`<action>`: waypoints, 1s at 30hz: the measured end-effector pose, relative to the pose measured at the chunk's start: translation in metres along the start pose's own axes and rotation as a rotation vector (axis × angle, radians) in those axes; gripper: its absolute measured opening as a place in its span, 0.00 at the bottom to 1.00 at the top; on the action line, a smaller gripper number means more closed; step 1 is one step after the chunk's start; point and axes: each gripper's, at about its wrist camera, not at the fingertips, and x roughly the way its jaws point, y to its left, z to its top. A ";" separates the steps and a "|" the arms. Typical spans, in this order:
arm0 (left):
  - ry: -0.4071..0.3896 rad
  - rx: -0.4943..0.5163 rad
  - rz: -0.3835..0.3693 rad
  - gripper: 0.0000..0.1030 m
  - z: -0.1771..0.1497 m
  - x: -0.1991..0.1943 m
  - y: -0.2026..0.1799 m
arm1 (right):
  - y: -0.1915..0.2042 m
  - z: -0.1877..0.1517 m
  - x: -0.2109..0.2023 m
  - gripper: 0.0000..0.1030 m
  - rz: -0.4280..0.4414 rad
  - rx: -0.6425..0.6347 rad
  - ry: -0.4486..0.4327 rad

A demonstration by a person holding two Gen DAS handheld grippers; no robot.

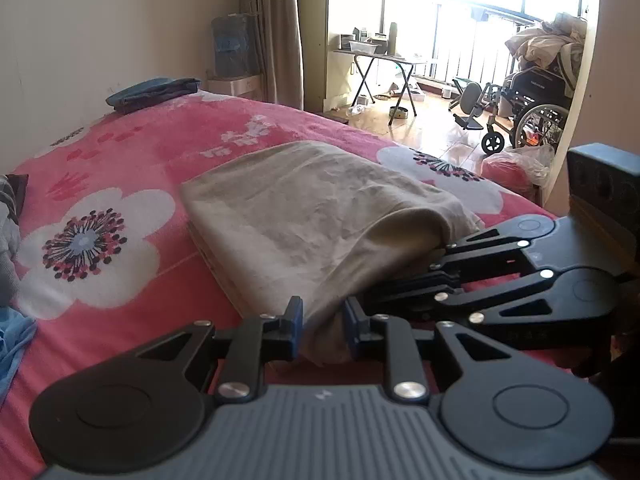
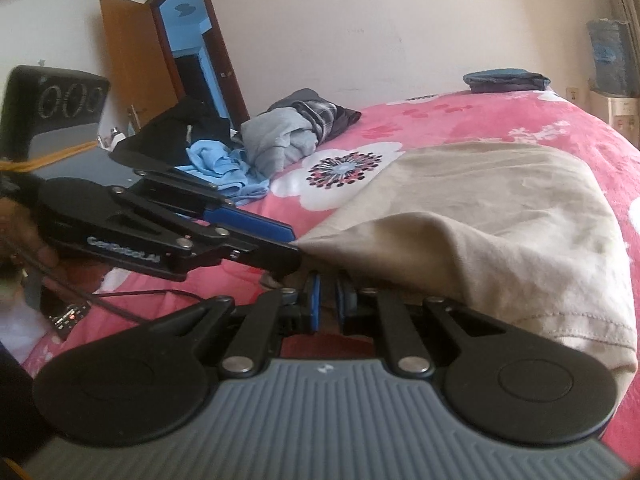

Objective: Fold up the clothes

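1. Room check first: the bed (image 1: 132, 152) is pink with big white flowers, and in the left wrist view there's lots of bare cover left of the cloth and above it toward the wall. Its far edge runs along the right of the frame, with wood floor and a wheelchair (image 1: 528, 108) beyond.
2. Clutter: a clothes pile (image 2: 276, 136) sits left of centre in the right wrist view, well apart from the cloth, and a folded dark stack (image 1: 154, 94) is upper left in the left view, near the wall.
3. My left gripper (image 1: 322, 322) has its fingers clamped on the cloth's (image 1: 304, 208) near edge, bottom centre.
4. My right gripper (image 2: 325, 300) has its pads nearly together at the cloth's near edge, which drapes over it; can't tell if it's actually pinching fabric.
5. The cloth is beige, wrinkly, mid-bed, its near part lifted in a hump while the far part lies flat in layers. A stitched hem (image 2: 592, 334) shows lower right in the right view.
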 end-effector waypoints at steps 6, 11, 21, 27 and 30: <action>-0.027 -0.007 -0.011 0.05 0.002 -0.002 0.000 | -0.001 0.003 0.011 0.07 0.001 0.009 -0.013; -0.040 -0.051 -0.026 0.02 0.003 -0.006 0.005 | -0.001 0.004 0.021 0.07 0.005 -0.003 -0.027; -0.008 -0.024 -0.046 0.02 -0.004 -0.002 -0.001 | -0.001 0.001 0.042 0.06 -0.089 0.051 -0.042; 0.017 0.036 -0.047 0.20 -0.004 -0.004 -0.009 | -0.004 0.004 0.014 0.15 -0.070 0.085 0.005; 0.012 0.073 -0.055 0.35 0.001 -0.010 -0.015 | -0.002 0.000 -0.026 0.31 -0.054 0.022 0.015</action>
